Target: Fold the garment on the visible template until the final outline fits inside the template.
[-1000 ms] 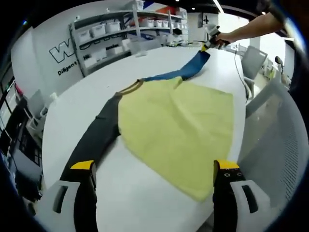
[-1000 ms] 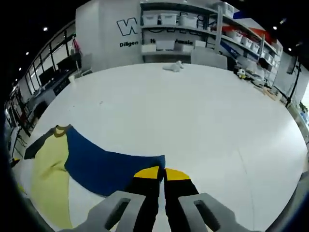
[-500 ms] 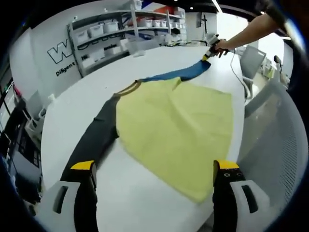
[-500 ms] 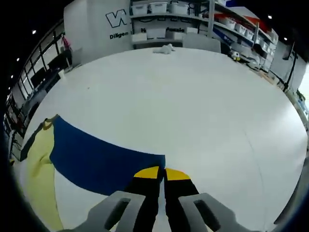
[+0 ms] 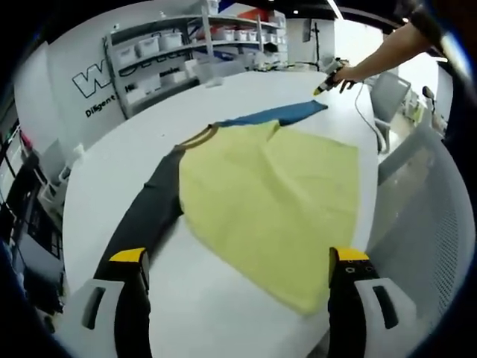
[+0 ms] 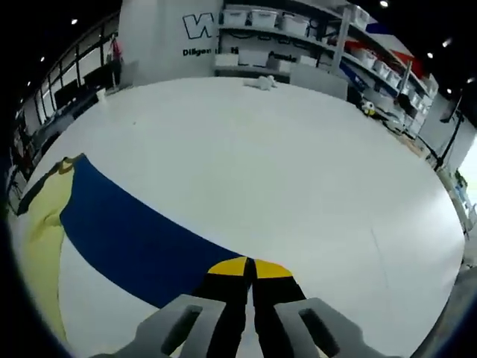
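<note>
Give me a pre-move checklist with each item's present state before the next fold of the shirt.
1. Shirt spread flat on the table: ok, yellow body open, only light wrinkles.
2. Blue sleeve stretched out straight: ok.
3. Right tongs gripping the blue sleeve: cannot tell; jaws closed at its end, cloth between them not visible.
4. Left tongs free to grasp: ok, jaws wide apart and holding nothing.
5. Dark sleeve laid out: ok, it runs toward the left jaw.
6. Template under the shirt: cannot tell, no outline visible.
</note>
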A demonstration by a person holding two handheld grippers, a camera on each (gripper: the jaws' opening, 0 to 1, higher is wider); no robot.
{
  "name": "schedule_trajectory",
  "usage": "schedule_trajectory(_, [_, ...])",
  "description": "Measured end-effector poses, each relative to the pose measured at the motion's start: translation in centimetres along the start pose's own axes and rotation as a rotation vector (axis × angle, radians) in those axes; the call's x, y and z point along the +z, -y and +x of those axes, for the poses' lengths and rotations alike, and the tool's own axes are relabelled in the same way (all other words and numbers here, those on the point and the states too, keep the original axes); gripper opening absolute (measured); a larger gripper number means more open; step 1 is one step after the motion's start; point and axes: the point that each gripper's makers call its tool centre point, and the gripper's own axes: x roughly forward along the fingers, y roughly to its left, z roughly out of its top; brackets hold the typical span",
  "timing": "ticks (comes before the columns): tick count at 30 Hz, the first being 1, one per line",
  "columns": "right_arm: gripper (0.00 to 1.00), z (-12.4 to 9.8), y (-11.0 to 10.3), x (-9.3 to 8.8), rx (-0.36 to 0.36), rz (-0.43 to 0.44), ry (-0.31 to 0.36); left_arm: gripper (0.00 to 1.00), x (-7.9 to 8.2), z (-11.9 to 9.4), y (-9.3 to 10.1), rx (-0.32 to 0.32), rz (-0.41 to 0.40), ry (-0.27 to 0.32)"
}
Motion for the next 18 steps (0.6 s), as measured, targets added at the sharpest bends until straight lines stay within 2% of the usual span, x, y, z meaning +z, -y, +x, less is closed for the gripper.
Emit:
schedule_trajectory(5, [0.01, -0.8, 0.3, 0.3, 0.006, -0.02, 0.026, 0.98, 0.2, 0.2, 0.1, -0.002, 0.005, 0.006])
schedule_trajectory(10, [0.13, -1.7, -0.4, 1.0, 0.038, -0.045, 0.064, 0.98, -0.1, 0.1, 0.5, -0.008, 0.009, 0.005])
schedule_trajectory(18, [0.23, -3.3, -2.8, 1.7, 0.128, -0.186, 0.095, 0.98, -0.8, 0.0, 1.0, -0.016, 0.014, 0.002])
